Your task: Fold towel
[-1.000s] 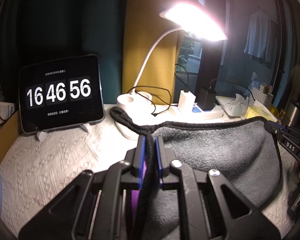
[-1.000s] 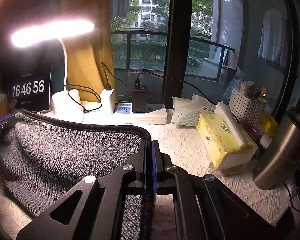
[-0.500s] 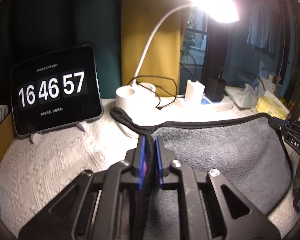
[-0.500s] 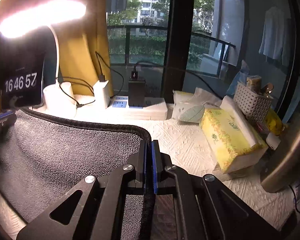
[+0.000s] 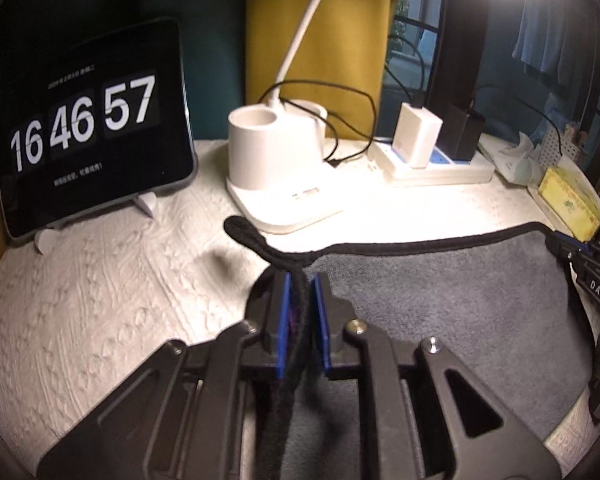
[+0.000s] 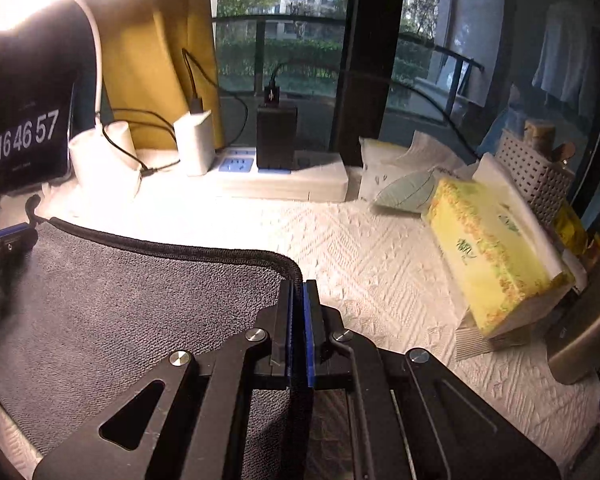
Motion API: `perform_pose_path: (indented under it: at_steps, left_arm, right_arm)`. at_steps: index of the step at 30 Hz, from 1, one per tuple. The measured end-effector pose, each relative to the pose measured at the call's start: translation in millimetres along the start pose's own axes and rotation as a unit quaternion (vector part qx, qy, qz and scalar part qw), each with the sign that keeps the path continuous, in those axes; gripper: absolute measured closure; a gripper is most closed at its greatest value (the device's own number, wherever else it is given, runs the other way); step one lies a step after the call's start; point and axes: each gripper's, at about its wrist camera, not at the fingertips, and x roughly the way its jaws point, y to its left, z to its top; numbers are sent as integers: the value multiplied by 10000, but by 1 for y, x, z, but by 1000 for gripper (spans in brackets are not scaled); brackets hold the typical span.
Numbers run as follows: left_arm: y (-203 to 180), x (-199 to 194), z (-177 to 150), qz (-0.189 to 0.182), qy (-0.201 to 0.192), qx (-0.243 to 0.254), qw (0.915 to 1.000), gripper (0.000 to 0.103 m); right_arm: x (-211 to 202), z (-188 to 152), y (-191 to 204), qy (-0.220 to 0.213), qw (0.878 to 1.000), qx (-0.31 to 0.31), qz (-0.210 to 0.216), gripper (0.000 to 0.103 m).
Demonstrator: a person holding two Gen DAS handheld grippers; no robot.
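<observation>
A grey towel [image 5: 452, 304] with a black hem hangs stretched between my two grippers above the white table; it also shows in the right wrist view [image 6: 140, 300]. My left gripper [image 5: 300, 280] is shut on the towel's left corner, and a black hem loop [image 5: 252, 236] sticks out past the fingers. My right gripper [image 6: 298, 286] is shut on the towel's right corner. Each gripper shows at the far edge of the other's view, the right one [image 5: 580, 264] and the left one [image 6: 4, 240].
A tablet clock [image 5: 92, 128] stands at the back left. A white lamp base [image 5: 276, 164] and a power strip with chargers [image 5: 432, 160] sit behind the towel. A yellow tissue pack [image 6: 492, 256], a white basket [image 6: 536, 172] and a metal flask [image 6: 588, 332] stand at the right.
Both grippers have moved forward and down towards the back of the table with the towel held between them. The lamp base and the power strip look closer.
</observation>
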Motion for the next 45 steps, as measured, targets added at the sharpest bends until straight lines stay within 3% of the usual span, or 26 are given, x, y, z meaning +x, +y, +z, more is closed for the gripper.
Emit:
perform_pose_path:
  at_steps: [7, 18, 22, 25, 30, 34, 38, 41, 45]
  left_arm:
    - [4, 14, -1, 54, 343, -134, 9993, 86]
    - [14, 18, 1, -19, 396, -411, 9984, 78]
    - [21, 12, 2, 130, 327, -561, 9978, 52]
    - [24, 7, 2, 97, 312, -590, 9977, 51]
    - [27, -8, 0, 175, 205, -633, 9976, 50]
    - [21, -25, 0, 112, 75, -565, 9983, 48]
    - [17, -46, 0, 108, -106, -504, 9986, 44]
    - [16, -56, -1, 142, -249, -496, 9984, 35]
    - [15, -71, -4, 108, -405, -476, 9980, 34]
  right_arm:
    - [18, -1, -2, 433, 9991, 39, -1, 98]
    - [25, -3, 1, 638, 9978, -44, -150, 98]
    - [26, -3, 3, 662, 9974, -133, -242, 98]
    - [26, -3, 6, 659, 9971, -215, -326, 98]
    - [26, -3, 6, 645, 9972, -207, -331, 93]
    - [21, -3, 3, 583, 9973, -120, -433, 78]
    - [10, -3, 3, 540, 9977, -77, -408, 70]
    - [-3, -4, 6, 453, 9982, -79, -375, 69]
    - [-20, -6, 9, 373, 9987, -79, -340, 69]
